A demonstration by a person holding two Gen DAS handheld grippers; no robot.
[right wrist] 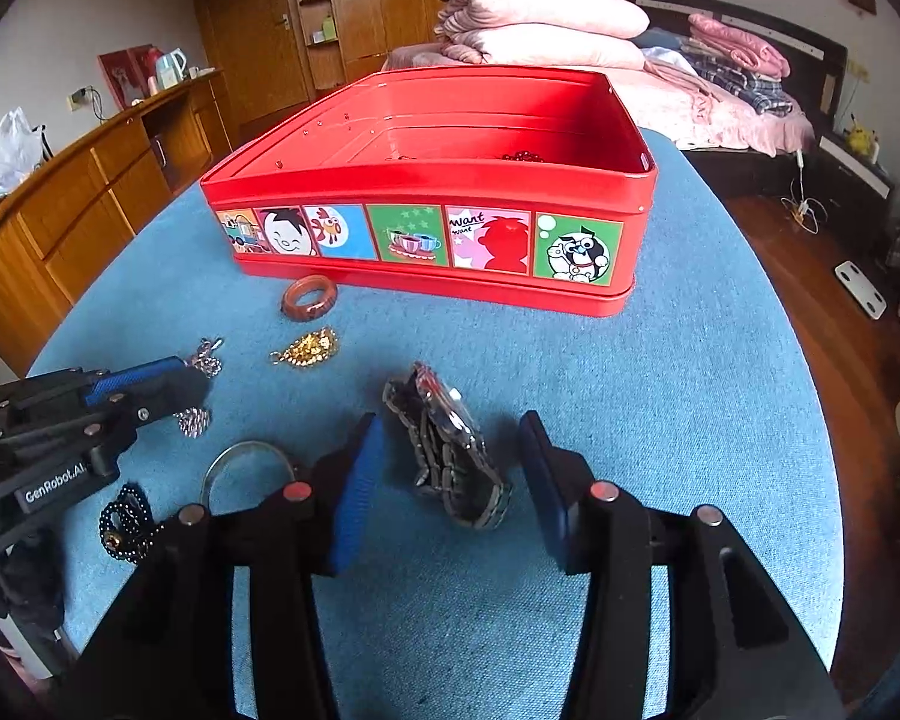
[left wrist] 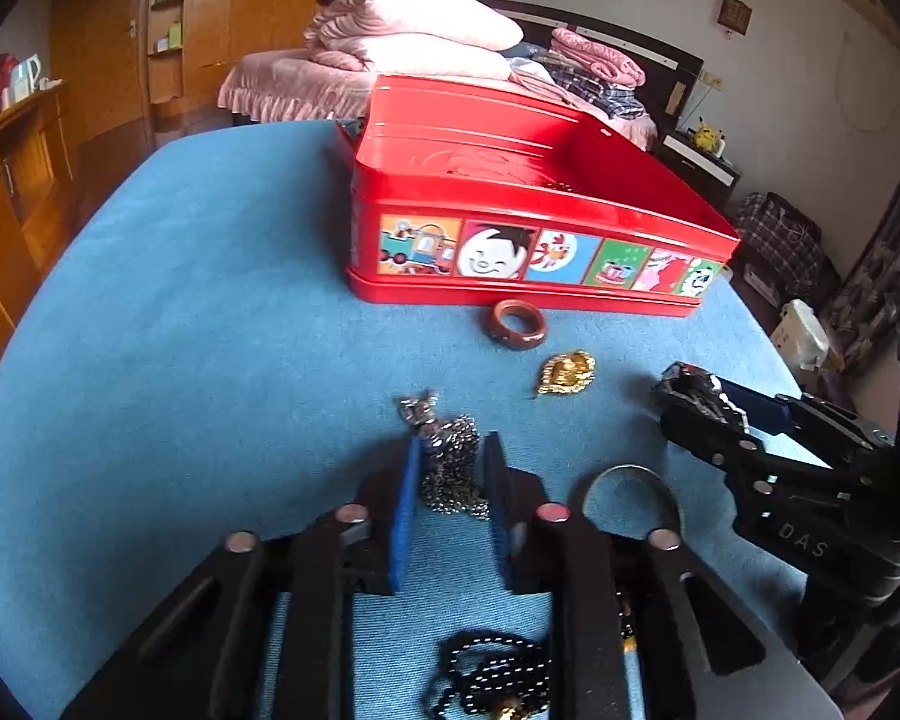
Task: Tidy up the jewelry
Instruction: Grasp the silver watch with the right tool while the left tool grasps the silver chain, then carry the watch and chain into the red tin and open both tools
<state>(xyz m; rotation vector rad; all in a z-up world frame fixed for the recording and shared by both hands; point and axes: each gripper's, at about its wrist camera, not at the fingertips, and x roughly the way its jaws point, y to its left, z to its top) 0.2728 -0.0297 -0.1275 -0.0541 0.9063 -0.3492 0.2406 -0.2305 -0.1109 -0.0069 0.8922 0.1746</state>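
Watch (right wrist: pixel 447 450) | lengthwise toward tin (right wrist: pixel 426 180) | right jaws released | left jaws straddling necklace (left wrist: pixel 450 462)

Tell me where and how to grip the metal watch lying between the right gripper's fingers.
Grip the watch across its case and band, near the dial end, coming down from above and behind as the right gripper already points. It lies on its side on the blue cloth, a narrow ridge running away from the camera, so the open pads can close on its two long flanks.

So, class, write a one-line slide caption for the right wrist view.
Right gripper open around a metal watch on the blue cloth, red tin waiting beyond.
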